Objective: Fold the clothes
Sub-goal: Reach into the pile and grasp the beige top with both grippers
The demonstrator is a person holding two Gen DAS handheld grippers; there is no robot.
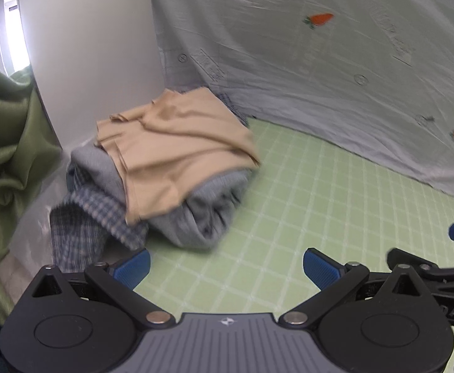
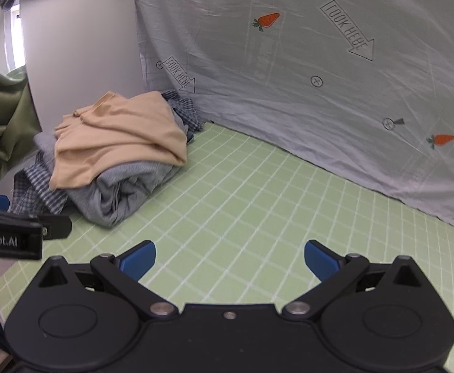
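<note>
A pile of clothes lies at the far left corner of the green checked mat (image 1: 304, 192). A tan garment (image 1: 177, 149) lies on top, over a grey garment (image 1: 202, 214) and a blue plaid garment (image 1: 81, 223). My left gripper (image 1: 227, 267) is open and empty, just in front of the pile. My right gripper (image 2: 230, 259) is open and empty over the mat (image 2: 258, 192), to the right of the pile. In the right wrist view the tan garment (image 2: 118, 140), grey garment (image 2: 127, 189) and plaid garment (image 2: 37, 186) show at the left.
A pale grey sheet with carrot prints (image 1: 320, 62) hangs behind the mat; it also shows in the right wrist view (image 2: 320, 93). A white panel (image 1: 96, 56) stands at the back left. Green fabric (image 1: 6, 143) hangs at the left edge.
</note>
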